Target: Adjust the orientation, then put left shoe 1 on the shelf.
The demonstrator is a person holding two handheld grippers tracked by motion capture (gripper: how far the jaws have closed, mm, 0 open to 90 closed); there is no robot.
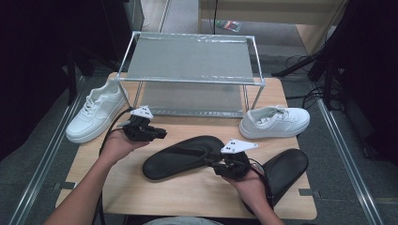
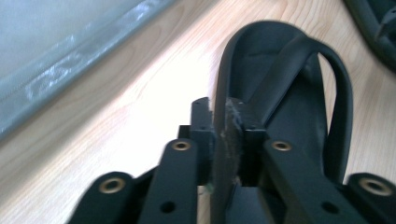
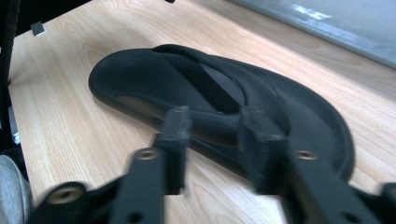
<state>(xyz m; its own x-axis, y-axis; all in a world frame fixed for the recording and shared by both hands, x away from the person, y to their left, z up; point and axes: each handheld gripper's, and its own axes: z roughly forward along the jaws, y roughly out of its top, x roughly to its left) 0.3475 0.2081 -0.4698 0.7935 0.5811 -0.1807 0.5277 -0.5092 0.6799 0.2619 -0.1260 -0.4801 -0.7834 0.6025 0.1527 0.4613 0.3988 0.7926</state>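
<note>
A black sandal [image 1: 183, 157] lies on the wooden table [image 1: 155, 197] between my two grippers. My left gripper [image 1: 162, 133] reaches its left end. In the left gripper view the left gripper [image 2: 224, 126] has its pads pressed together on the sandal's [image 2: 289, 93] thin rim. My right gripper [image 1: 213, 161] is at the sandal's right end. In the right gripper view the right gripper [image 3: 217, 140] is blurred, its jaws straddling the sandal's [image 3: 154, 79] side edge near the strap, with the pads standing a little apart from it.
A second black sandal [image 1: 286, 168] lies at the right front under my right hand. White sneakers sit at the left [image 1: 94, 112] and right [image 1: 274, 123]. A two-tier metal rack [image 1: 190, 58] stands at the back middle.
</note>
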